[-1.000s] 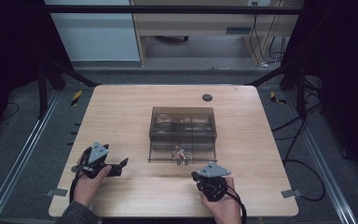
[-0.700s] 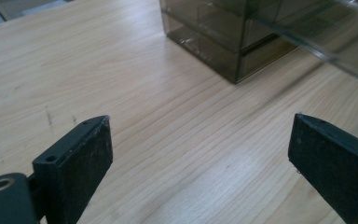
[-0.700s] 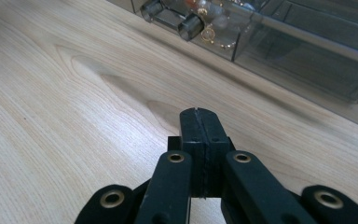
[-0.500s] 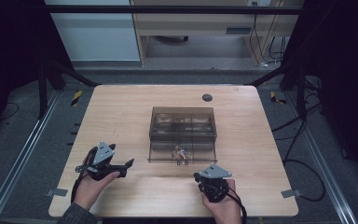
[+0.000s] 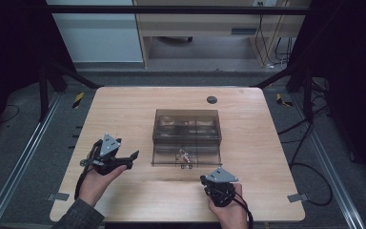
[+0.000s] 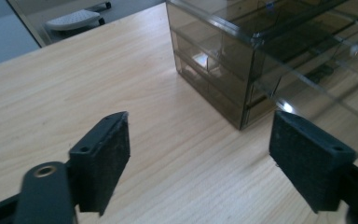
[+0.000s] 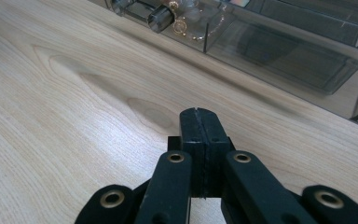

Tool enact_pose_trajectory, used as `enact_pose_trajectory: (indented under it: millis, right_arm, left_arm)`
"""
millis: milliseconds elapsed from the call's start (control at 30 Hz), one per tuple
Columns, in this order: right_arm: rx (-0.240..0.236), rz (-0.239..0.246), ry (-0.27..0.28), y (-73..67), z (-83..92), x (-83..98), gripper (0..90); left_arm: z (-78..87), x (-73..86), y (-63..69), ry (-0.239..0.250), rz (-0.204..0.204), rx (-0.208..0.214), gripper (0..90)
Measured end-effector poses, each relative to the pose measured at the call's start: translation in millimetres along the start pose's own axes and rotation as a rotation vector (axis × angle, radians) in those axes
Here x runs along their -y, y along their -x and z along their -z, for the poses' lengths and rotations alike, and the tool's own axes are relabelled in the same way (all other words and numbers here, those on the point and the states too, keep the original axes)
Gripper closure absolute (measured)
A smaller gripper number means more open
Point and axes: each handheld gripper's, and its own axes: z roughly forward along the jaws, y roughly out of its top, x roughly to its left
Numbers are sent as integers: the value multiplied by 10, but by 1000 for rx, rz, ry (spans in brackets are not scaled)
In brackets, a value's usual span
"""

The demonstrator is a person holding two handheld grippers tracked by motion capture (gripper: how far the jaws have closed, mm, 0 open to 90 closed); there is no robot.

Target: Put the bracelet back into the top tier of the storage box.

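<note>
A smoky see-through drawer box point(image 5: 186, 125) stands at the middle of the wooden table point(image 5: 124, 109). Its bottom drawer point(image 5: 186, 157) is pulled out toward me and holds small gold jewellery point(image 5: 183, 154). My left gripper point(image 5: 132, 156) hovers left of the drawer and points at it. Its jaws have just been closing but are still open, with bare table between them point(image 6: 200, 154), and the box corner point(image 6: 242, 70) lies ahead. My right gripper point(image 5: 204, 180) rests near the front edge, shut on nothing point(image 7: 199, 116). It faces the drawer front point(image 7: 284, 56), a knob point(image 7: 161, 18) and the jewellery point(image 7: 186, 25).
A dark round grommet point(image 5: 212, 99) sits in the table's far side. Metal rails and cables run along the floor on both sides. Bare wood lies left and right of the box.
My left gripper has lifted and moved toward the box, and its jaws have narrowed a little. The right gripper and the box have stayed put.
</note>
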Motion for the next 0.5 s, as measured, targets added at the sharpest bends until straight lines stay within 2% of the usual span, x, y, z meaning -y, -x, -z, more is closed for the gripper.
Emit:
enact_pose_trajectory:
  millis: [67,300,367,400,433,500]
  right_arm:
    - [1,9,3,1,3,0,900]
    - [8,10,-7,-17,0,0,900]
    - [16,25,-7,-20,-4,1,900]
    - [18,30,-5,-21,-7,3,900]
    - [22,27,-8,-28,-5,1,900]
    - [26,33,-8,-25,-7,2,900]
  left_arm:
    - [-6,-74,30,13,7,5,259]
    - [-44,-353,158,14,-64,0,359]
    - [-59,-426,196,21,-59,3,378]
    - [-70,-464,198,30,-82,1,395]
    - [-81,-493,217,19,-76,4,406]
    - [-116,-555,232,20,-89,7,424]
